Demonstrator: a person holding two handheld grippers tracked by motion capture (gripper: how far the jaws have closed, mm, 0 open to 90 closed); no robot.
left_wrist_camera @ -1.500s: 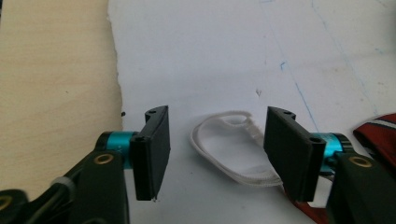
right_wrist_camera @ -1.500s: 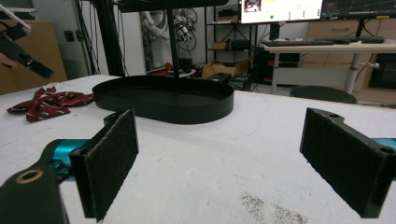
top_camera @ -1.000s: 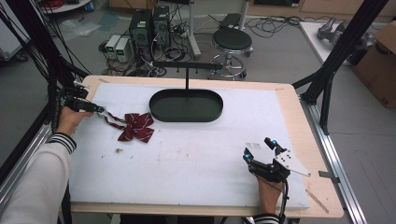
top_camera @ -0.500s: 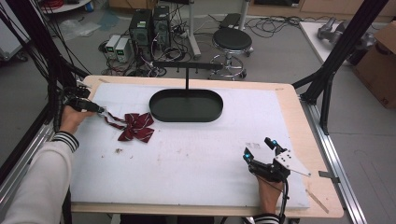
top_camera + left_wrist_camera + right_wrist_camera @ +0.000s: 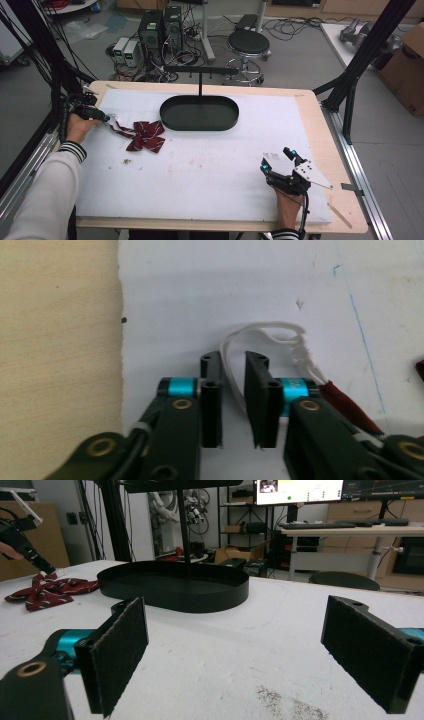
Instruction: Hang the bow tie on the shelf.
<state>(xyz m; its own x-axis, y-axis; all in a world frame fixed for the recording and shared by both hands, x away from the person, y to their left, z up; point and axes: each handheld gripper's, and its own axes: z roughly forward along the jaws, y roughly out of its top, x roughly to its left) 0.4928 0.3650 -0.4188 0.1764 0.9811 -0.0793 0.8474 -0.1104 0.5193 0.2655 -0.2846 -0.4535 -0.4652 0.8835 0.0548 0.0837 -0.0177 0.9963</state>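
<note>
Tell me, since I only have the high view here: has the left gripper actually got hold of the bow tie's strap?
Observer: Not clamped yet. In the left gripper view the white elastic loop runs between the jaws, which stand slightly apart.
Operator: And the right gripper?
Observer: The right gripper is wide open, with nothing between its pads.
Operator: Anything in the black tray?
Observer: From the right gripper view, the black tray looks empty; the bow tie lies beside it.

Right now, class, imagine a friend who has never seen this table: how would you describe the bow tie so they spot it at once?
Start at the white mat covering the table, then find the black oval tray near its far edge. Just left of the tray lies the bow tie, with the left gripper at its white loop. It is the one soft thing there: dark red cloth with pale stripes.
</note>
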